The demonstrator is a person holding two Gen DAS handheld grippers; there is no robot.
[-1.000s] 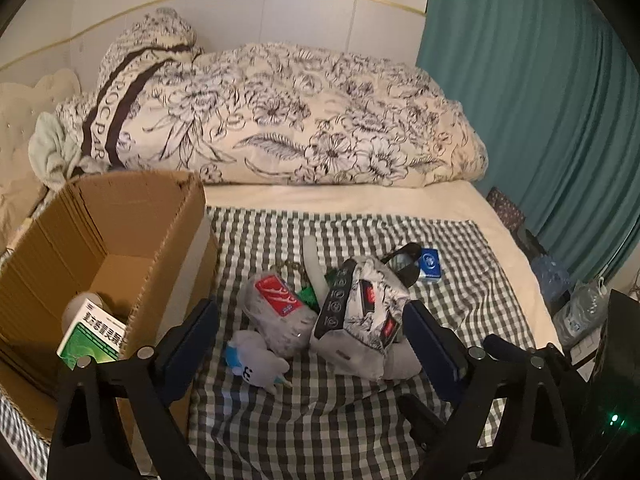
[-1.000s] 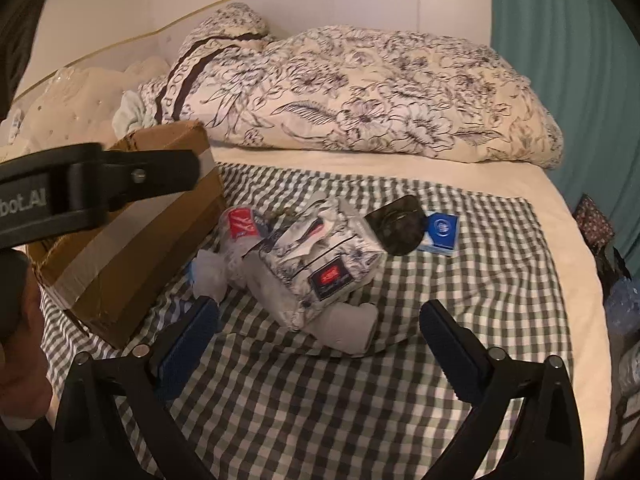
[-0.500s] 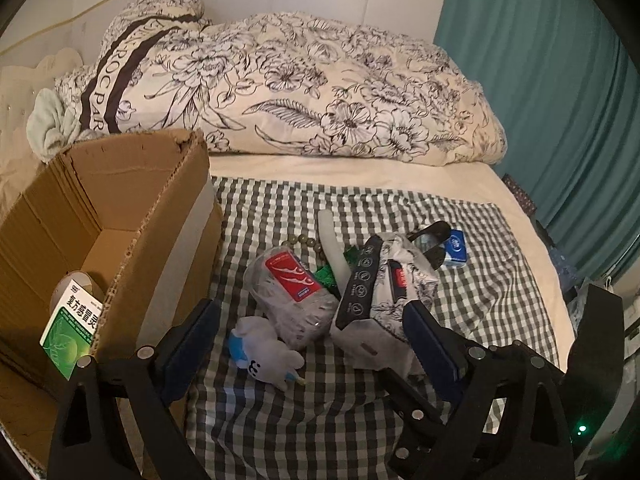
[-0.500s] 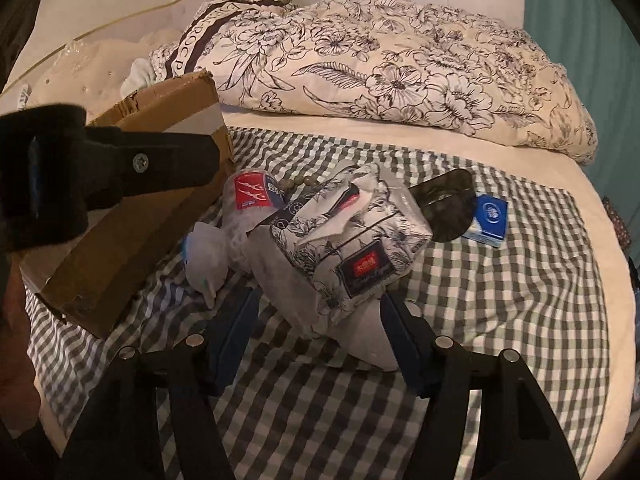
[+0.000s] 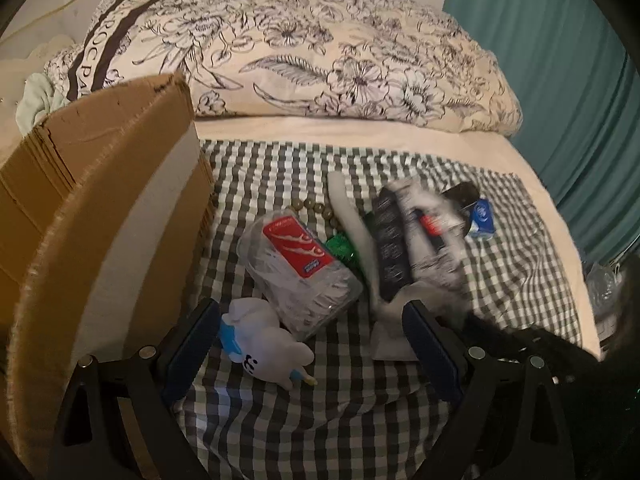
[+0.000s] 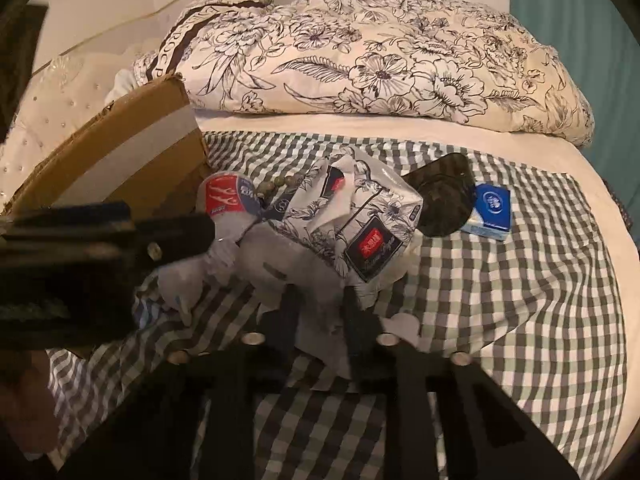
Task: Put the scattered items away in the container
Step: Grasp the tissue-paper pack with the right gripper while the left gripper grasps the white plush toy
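A cardboard box [image 5: 100,208] stands at the left on a checked cloth [image 5: 320,420]. Beside it lie a clear plastic pack with a red label [image 5: 298,268], a small white plush toy [image 5: 260,344], a bead string [image 5: 314,208], a floral tissue pack [image 6: 360,216], a black case [image 6: 444,196] and a small blue box [image 6: 492,210]. My left gripper [image 5: 312,344] is open, low over the cloth, with the plush toy between its fingers. My right gripper [image 6: 320,316] is shut on a white item [image 6: 276,268] lying under the tissue pack.
A rolled floral duvet [image 5: 320,52] lies across the back of the bed. A teal curtain [image 5: 560,60] hangs at the right. The left gripper's body [image 6: 80,264] blocks the left of the right wrist view. The cloth's right part [image 6: 520,320] holds nothing.
My right gripper has come forward and shut on the white item under the tissue pack. My left gripper has moved down and forward, so the plush toy now lies between its fingers.
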